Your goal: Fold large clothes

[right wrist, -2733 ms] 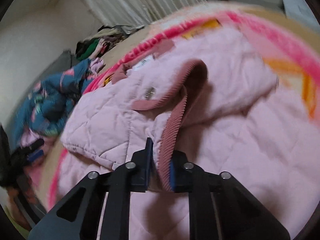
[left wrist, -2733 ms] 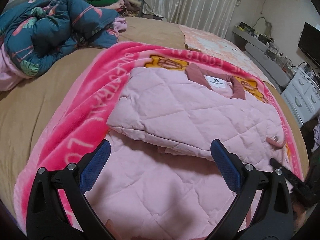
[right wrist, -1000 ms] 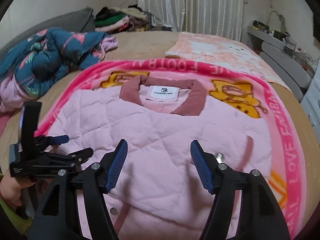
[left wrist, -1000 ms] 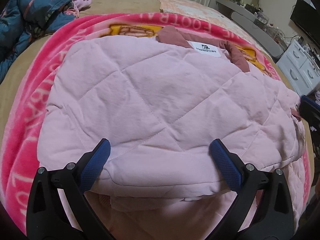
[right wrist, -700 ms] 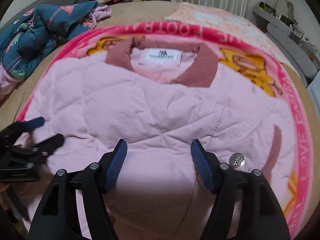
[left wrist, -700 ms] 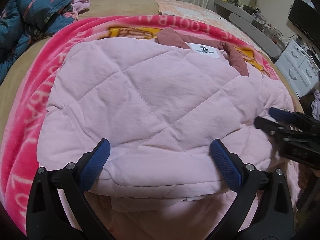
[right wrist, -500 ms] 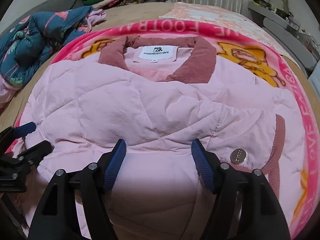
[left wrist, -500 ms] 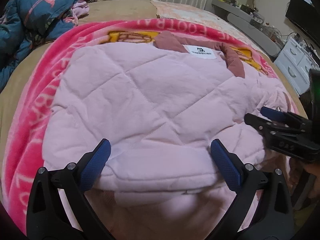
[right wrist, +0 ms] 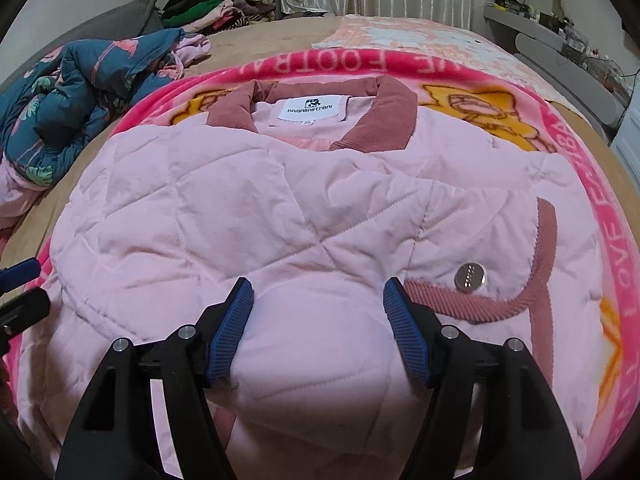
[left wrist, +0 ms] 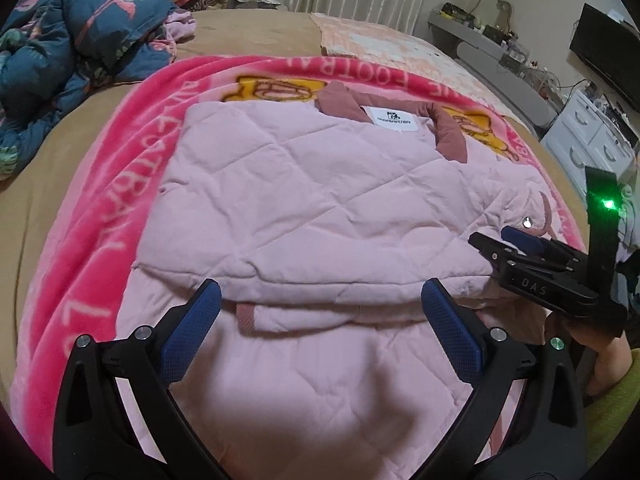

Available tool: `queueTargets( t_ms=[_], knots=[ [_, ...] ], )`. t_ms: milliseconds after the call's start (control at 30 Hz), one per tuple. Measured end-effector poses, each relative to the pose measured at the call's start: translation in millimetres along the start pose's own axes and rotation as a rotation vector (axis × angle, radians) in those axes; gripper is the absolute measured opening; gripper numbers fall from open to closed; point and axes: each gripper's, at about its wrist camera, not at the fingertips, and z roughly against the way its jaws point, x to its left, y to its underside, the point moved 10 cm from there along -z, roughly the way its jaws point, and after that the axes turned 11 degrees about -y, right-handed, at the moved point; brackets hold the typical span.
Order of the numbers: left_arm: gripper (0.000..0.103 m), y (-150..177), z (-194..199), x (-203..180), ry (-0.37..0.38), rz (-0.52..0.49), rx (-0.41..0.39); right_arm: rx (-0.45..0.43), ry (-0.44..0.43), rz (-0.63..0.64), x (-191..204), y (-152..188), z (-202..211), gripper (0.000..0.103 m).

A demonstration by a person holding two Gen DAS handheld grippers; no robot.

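Note:
A pink quilted jacket [left wrist: 312, 200] with a dusty-rose corduroy collar [right wrist: 392, 116] lies on a bright pink blanket [left wrist: 104, 216], both sleeves folded in over its body. It also shows in the right wrist view [right wrist: 248, 216]. My left gripper [left wrist: 320, 316] is open and empty, above the jacket's lower body just below the folded edge. My right gripper [right wrist: 318, 312] is open, its jaws astride a puffed ridge of the jacket near the folded edge. It also shows in the left wrist view [left wrist: 504, 240] at the jacket's right side.
The blanket lies on a tan bed [left wrist: 36, 184]. A dark blue flamingo-print quilt [right wrist: 68, 100] is heaped at the left, with a pile of clothes [right wrist: 216, 4] behind it. White drawers [left wrist: 592, 148] and a shelf stand on the right.
The right gripper let go of the sleeve cuff and opened, then came down low onto the jacket. The left gripper drew back a little toward the jacket's lower body.

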Motion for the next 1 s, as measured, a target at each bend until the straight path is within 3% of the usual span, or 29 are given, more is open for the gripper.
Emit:
queueTargets(
  t_ms=[100,200,567,1000],
  knots=[
    [0.094,0.3,9.2,3.8,-0.011,0.004,-0.007,0.000,-0.010,-0.005,4.1,3.3,8.2,0.071],
    [0.094,-1.1,18.1,6.4,-0.011,0.009,-0.022,-0.018,-0.021,-0.020,8.9,7.1,24.7,0.091],
    [0.094,2.5,50.5,10.1,-0.019,0.023,-0.054,-0.105,-0.072,-0.048,22.4,24.8,85.3,0.098],
    [0.094,4.9,93.8,7.1,-0.016,0.034,-0.095,-0.229,-0.090,-0.004,54.3,16.2,157.9,0.099]
  ],
)
